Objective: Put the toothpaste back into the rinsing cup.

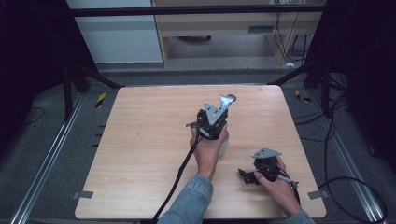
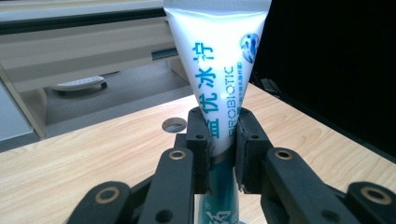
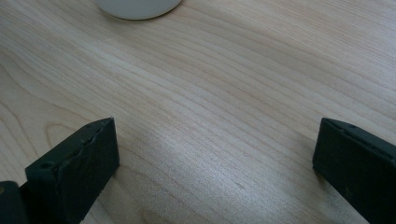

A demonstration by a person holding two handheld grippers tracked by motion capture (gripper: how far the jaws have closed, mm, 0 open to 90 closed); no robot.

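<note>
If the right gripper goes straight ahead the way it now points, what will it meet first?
Probably the white cup on the table. The right gripper has its fingers open with nothing between them, and bare wood lies ahead until the cup's base. How low it points is unclear, so it could touch the wood first.

The left hand [image 1: 208, 149] reached forward over the middle of the table, forearm in a blue denim sleeve [image 1: 189, 203] coming in from the bottom edge. It held the left gripper [image 1: 212, 122] upright, grey three-cornered plate on top, black cable trailing back along the arm. In the left gripper view the two black jaws stood close together, pads [image 2: 200, 140] pressed on a tube [image 2: 217, 65] between them.

The right hand [image 1: 278, 184] rested low near the right front corner, wrist bent inward. The right gripper [image 1: 246, 176] lay nearly level, pointing left. In the right gripper view its jaws stood wide apart, nothing between the pads [image 3: 88, 158].
</note>
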